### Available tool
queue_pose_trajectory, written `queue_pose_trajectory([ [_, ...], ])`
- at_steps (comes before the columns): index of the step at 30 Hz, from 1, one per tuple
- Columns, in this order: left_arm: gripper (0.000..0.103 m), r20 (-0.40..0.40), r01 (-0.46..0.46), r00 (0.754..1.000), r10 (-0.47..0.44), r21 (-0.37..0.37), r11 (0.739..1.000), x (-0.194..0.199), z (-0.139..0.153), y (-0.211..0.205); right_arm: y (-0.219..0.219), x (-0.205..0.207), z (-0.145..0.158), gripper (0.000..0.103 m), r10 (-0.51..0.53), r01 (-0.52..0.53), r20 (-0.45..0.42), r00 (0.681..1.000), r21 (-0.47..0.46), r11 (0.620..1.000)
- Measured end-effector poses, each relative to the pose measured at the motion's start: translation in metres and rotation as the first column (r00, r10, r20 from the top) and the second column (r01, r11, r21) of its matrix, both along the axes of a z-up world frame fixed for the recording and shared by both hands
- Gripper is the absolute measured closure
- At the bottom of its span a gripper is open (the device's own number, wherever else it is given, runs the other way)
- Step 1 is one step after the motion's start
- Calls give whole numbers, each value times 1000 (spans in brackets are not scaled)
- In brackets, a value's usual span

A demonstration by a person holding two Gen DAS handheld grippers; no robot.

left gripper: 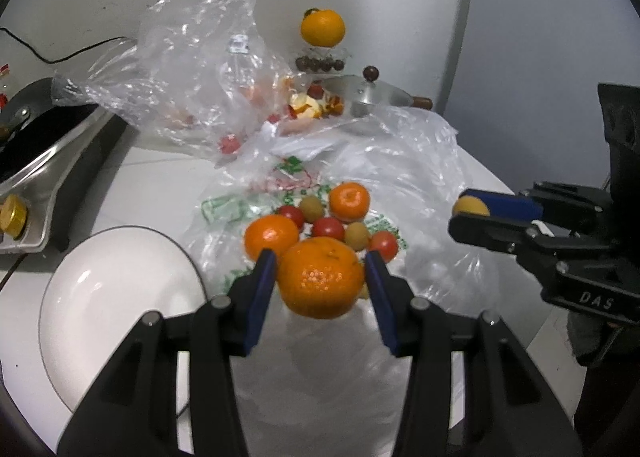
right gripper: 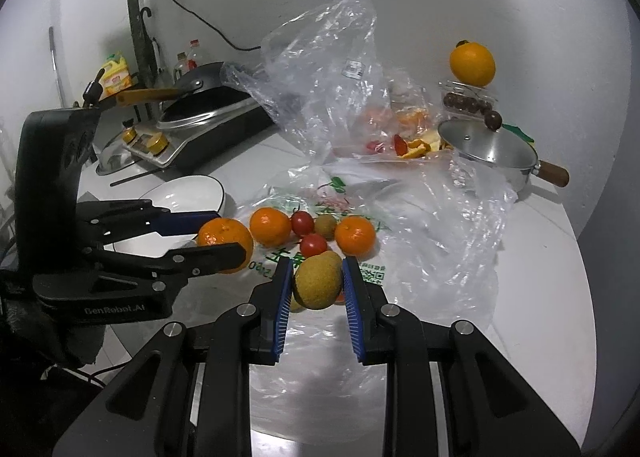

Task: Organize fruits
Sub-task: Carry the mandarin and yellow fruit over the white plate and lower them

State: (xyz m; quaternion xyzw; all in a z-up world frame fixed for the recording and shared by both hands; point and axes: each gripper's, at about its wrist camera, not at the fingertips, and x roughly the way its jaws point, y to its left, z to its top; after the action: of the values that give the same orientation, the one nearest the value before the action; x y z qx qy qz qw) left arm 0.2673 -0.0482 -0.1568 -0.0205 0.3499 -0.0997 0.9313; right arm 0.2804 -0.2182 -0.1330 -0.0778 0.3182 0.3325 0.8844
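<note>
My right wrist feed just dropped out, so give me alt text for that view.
The right gripper is shut on a small tan-green fruit, held above a plastic bag on the white counter. At left, the left gripper holds a tangerine near a white bowl. Two tangerines, small red fruits and another tan-green fruit lie on the bag.

right claw [right gripper: 317,284] clamping brownish-yellow fruit [right gripper: 318,280], left claw [right gripper: 224,239] gripping orange [right gripper: 225,237]

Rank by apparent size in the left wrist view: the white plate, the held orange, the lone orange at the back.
1. white plate
2. held orange, though nearness to the camera inflates it
3. lone orange at the back
</note>
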Motion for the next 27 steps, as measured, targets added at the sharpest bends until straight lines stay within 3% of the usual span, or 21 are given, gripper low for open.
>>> queue_pose_trajectory([
  [14, 56, 49, -47, 998, 46, 14, 999, -19, 13, 42, 40, -5, 4, 76, 46, -46, 7, 999, -32, 998],
  [27, 56, 63, -119, 991, 117, 39, 992, -31, 6, 97, 95, -8, 5, 76, 101, -100, 4, 995, -65, 993],
])
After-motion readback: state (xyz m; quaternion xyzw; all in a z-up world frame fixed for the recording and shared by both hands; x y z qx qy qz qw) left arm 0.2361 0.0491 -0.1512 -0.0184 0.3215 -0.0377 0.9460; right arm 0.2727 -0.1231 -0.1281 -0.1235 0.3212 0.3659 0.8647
